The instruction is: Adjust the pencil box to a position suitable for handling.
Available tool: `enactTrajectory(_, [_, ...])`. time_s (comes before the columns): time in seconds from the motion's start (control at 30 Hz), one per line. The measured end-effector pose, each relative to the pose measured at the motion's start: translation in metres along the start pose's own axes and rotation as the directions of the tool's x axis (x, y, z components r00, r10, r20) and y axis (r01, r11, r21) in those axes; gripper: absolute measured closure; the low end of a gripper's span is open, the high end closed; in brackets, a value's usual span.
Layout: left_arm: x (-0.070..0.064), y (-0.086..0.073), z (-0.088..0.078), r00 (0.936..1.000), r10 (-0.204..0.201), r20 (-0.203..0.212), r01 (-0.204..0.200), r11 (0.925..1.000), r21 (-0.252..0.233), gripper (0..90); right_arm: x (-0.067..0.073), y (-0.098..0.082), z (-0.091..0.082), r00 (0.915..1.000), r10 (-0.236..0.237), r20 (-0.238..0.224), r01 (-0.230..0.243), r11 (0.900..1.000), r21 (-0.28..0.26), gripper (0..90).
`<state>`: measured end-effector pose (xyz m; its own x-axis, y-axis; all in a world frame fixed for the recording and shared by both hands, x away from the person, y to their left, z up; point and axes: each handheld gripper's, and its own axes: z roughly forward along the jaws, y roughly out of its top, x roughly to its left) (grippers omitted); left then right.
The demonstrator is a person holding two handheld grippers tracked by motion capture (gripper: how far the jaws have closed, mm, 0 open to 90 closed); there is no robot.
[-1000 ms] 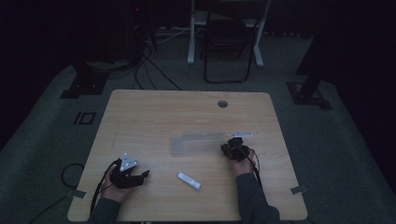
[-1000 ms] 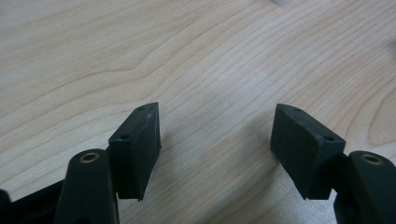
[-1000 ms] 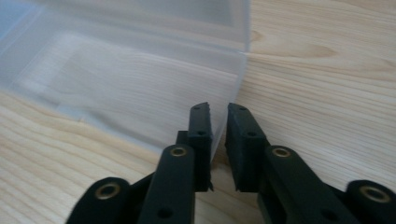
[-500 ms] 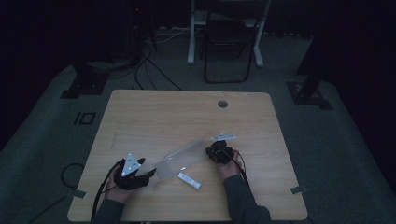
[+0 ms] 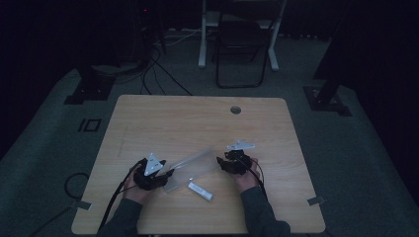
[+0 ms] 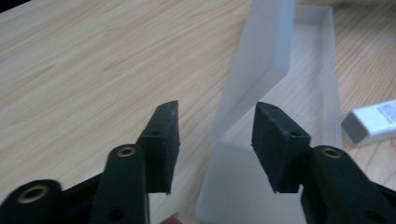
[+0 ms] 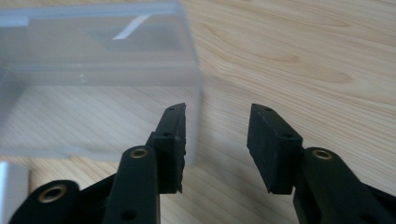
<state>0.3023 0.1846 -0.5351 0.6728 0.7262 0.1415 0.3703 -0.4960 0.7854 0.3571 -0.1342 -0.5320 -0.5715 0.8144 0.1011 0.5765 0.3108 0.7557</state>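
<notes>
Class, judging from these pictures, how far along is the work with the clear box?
Done: the clear plastic box lies open, lid up. In hand: the left tongs straddle its wall, closing; the right tongs have just opened, nothing between them. Left: probably putting the white eraser inside.

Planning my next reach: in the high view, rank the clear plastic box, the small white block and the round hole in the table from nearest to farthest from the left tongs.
1. Clear plastic box: right beside the left tongs.
2. Small white block: just past the box, toward the table's near edge.
3. Round hole: far side of the table, right of centre.
</notes>
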Motion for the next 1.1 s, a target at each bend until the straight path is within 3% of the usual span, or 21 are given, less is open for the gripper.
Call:
enactTrajectory(0.07, [-0.003,0.003,0.005,0.9997,0.023,0.000,-0.023,0.9997,0.008,58.1,-0.005,-0.004,-0.005,1.0000,0.004,0.009,-0.004,1.000,0.002,55.0])
enactTrajectory(0.1, [-0.004,0.005,0.007,0.9995,0.031,0.000,-0.031,0.9995,0.009,68.2,-0.012,-0.011,-0.010,0.9997,0.007,0.025,-0.007,1.000,0.011,54.4])
enactTrajectory(0.13, [-0.004,0.005,0.008,0.9994,0.033,0.000,-0.033,0.9994,0.005,68.2,-0.012,-0.011,-0.010,0.9997,0.007,0.025,-0.007,1.000,0.011,54.4])
enactTrajectory(0.17, [-0.004,0.005,0.007,0.9997,0.026,-0.003,-0.026,0.9997,0.000,75.0,-0.019,-0.017,-0.015,0.9992,0.015,0.038,-0.015,1.000,0.016,54.3])
enactTrajectory(0.3, [-0.003,0.005,0.005,0.9980,0.048,-0.041,-0.048,0.9988,0.013,80.5,-0.029,-0.027,-0.024,0.9979,0.031,0.058,-0.033,0.999,0.024,53.8])
enactTrajectory(0.57, [0.009,-0.002,-0.002,0.9946,0.013,-0.103,-0.011,0.9997,0.024,83.8,-0.049,-0.046,-0.036,0.9929,0.062,0.102,-0.067,0.997,0.041,53.3])
enactTrajectory(0.73, [0.016,-0.009,-0.009,0.9909,0.010,-0.134,-0.006,0.9994,0.033,83.6,-0.053,-0.056,-0.041,0.9902,0.022,0.138,-0.030,0.998,0.054,52.2])
enactTrajectory(0.83, [0.019,-0.013,-0.013,0.9855,0.006,-0.170,0.001,0.9993,0.038,83.8,-0.057,-0.064,-0.045,0.9870,0.003,0.161,-0.012,0.998,0.058,51.8])
enactTrajectory(1.0, [0.025,-0.019,-0.018,0.9754,-0.025,-0.219,0.034,0.9989,0.034,83.8,-0.061,-0.071,-0.049,0.9844,0.003,0.176,-0.010,0.999,0.043,51.3])
enactTrajectory(1.1, [0.027,-0.021,-0.020,0.9746,-0.040,-0.220,0.048,0.9984,0.029,83.4,-0.063,-0.075,-0.051,0.9822,0.002,0.188,-0.008,1.000,0.028,50.7])
